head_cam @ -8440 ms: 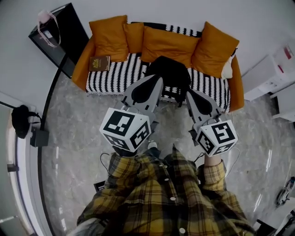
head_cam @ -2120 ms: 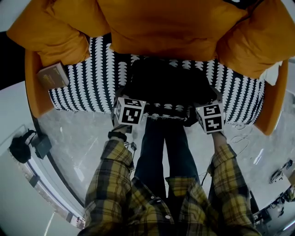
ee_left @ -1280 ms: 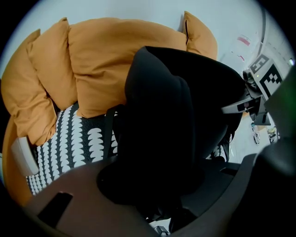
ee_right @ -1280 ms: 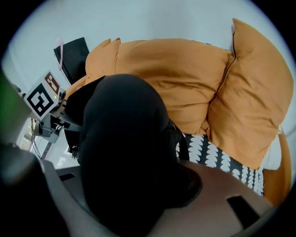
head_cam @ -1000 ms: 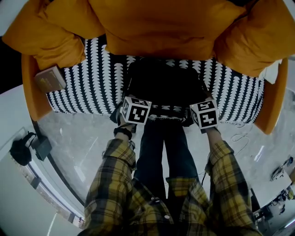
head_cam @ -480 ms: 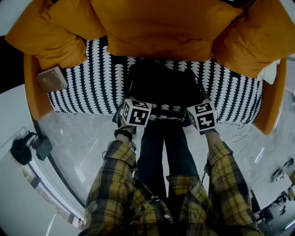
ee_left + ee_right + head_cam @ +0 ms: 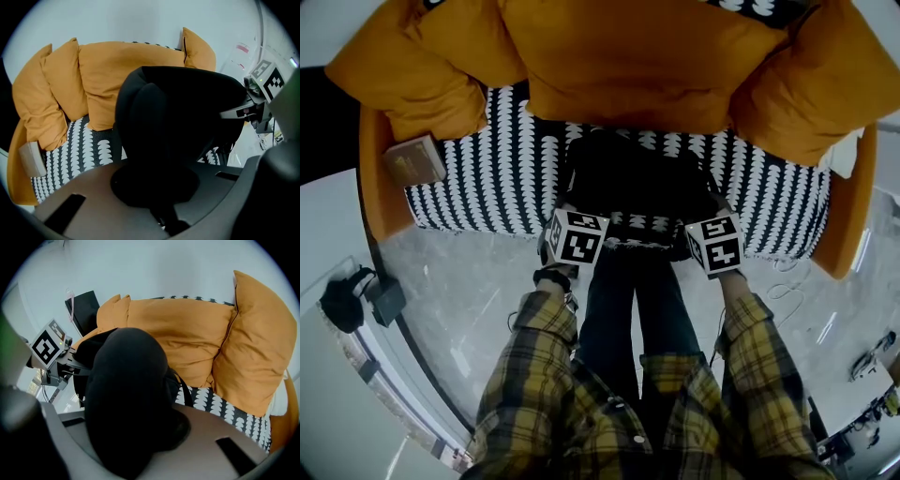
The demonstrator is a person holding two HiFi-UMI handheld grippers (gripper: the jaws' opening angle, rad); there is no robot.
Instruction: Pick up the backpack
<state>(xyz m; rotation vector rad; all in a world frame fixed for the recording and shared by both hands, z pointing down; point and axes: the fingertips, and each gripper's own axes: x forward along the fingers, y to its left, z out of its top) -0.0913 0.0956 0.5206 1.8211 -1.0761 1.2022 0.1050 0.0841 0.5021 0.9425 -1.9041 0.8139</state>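
A black backpack [image 7: 633,178] lies on the sofa's black-and-white seat [image 7: 487,178], at its front edge. My left gripper [image 7: 575,234] holds its near left corner and my right gripper [image 7: 714,246] its near right corner; the marker cubes hide the fingertips in the head view. In the left gripper view the backpack [image 7: 178,117] fills the middle, and the left gripper [image 7: 164,208] is shut on its dark fabric. The right gripper [image 7: 133,446] is likewise shut on the backpack's bulging side [image 7: 126,390]. Each gripper view shows the other gripper across the bag.
Orange cushions [image 7: 628,66] line the sofa's back, close behind the backpack. A brown book [image 7: 414,161] lies at the seat's left end. The orange sofa arm [image 7: 848,206] stands right. On the marble floor lie a black device with a cable [image 7: 342,300] and loose cables [image 7: 787,291].
Both grippers have closed on the backpack's near corners and come up slightly with them. The backpack's front edge sits a little higher off the seat.
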